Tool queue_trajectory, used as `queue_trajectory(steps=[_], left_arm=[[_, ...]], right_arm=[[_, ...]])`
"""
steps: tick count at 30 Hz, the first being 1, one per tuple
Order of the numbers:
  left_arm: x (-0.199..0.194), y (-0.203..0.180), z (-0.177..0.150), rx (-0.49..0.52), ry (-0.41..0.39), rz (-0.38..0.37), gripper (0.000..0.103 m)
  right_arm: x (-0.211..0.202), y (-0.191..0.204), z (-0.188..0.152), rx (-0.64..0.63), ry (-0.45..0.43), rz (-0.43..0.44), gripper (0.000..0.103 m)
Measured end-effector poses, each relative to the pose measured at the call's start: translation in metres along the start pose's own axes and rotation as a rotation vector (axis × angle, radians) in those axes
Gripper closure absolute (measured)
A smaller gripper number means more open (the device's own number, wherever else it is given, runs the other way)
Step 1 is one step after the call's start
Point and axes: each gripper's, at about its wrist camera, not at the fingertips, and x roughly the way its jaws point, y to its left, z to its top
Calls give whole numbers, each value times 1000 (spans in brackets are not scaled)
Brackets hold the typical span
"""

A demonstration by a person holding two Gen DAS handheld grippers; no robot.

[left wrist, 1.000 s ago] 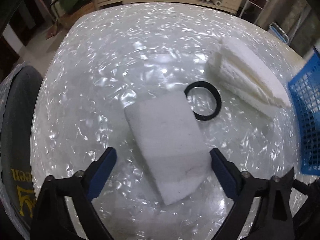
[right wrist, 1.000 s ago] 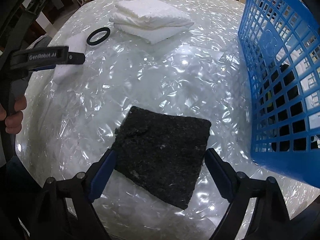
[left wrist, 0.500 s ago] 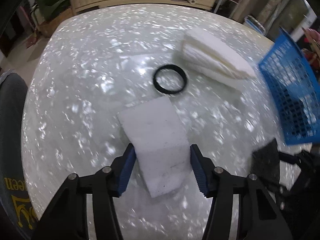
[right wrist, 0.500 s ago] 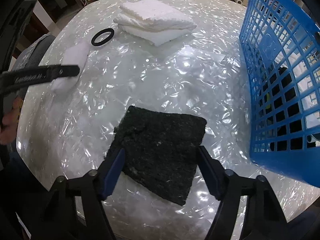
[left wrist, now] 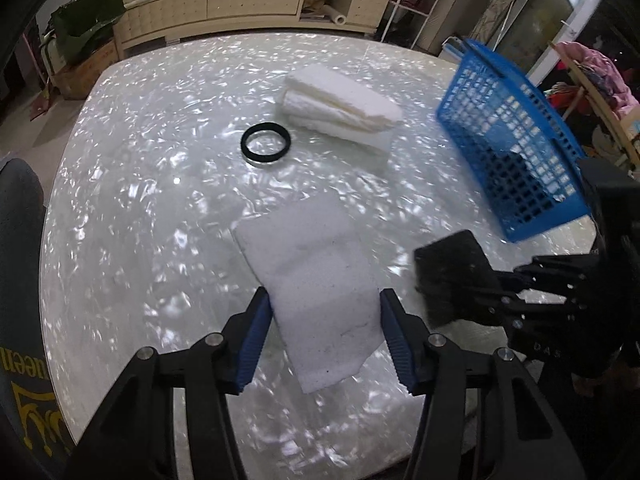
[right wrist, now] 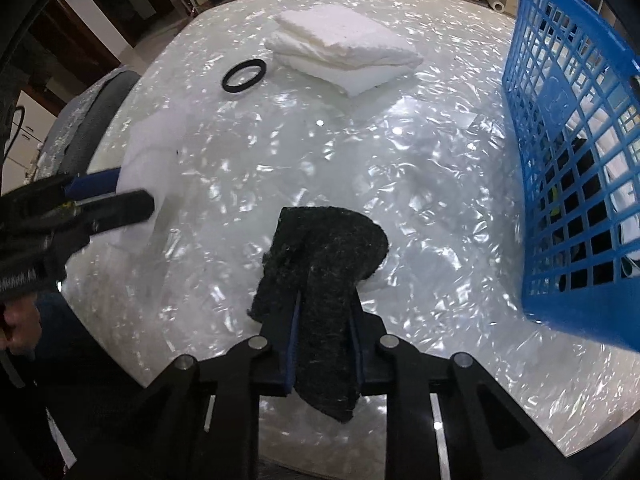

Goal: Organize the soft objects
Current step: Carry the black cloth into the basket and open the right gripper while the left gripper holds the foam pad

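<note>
A white foam pad sits between the blue pads of my left gripper, which is shut on its near half; its far end sticks out over the table. In the right wrist view the same pad and left gripper show at the left. My right gripper has its jaws closing on a black scouring pad, which is squeezed and folded between them. From the left wrist view the black pad hangs from that gripper at the right.
A folded white cloth and a black ring lie further back on the shiny white table. A blue mesh basket holding some items stands at the right edge. A dark chair back is at the left.
Both grippers went from open around their pads to shut on them. The black pad has buckled into a fold. The left gripper has carried the white pad toward the right gripper and the basket.
</note>
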Motion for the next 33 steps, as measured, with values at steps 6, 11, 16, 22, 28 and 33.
queue_trajectory(steps=[6, 11, 16, 22, 28, 33], left_arm=[[-24, -14, -18, 7, -28, -10, 51], [-44, -30, -21, 13, -61, -9, 51], [-61, -49, -15, 33, -93, -3, 51], [-74, -74, 4, 68, -126, -3, 51], [-84, -106, 28, 113, -170, -16, 51], [-85, -130, 54, 147, -197, -41, 51]], right_arm=[[-19, 6, -5, -15, -33, 22, 84], [-40, 10, -9, -29, -78, 59, 84], [-63, 9, -9, -40, -126, 77, 84], [-98, -7, -4, -51, -194, 88, 84], [-140, -26, 5, -72, -274, 68, 84], [-163, -51, 7, -66, -310, 51, 84]])
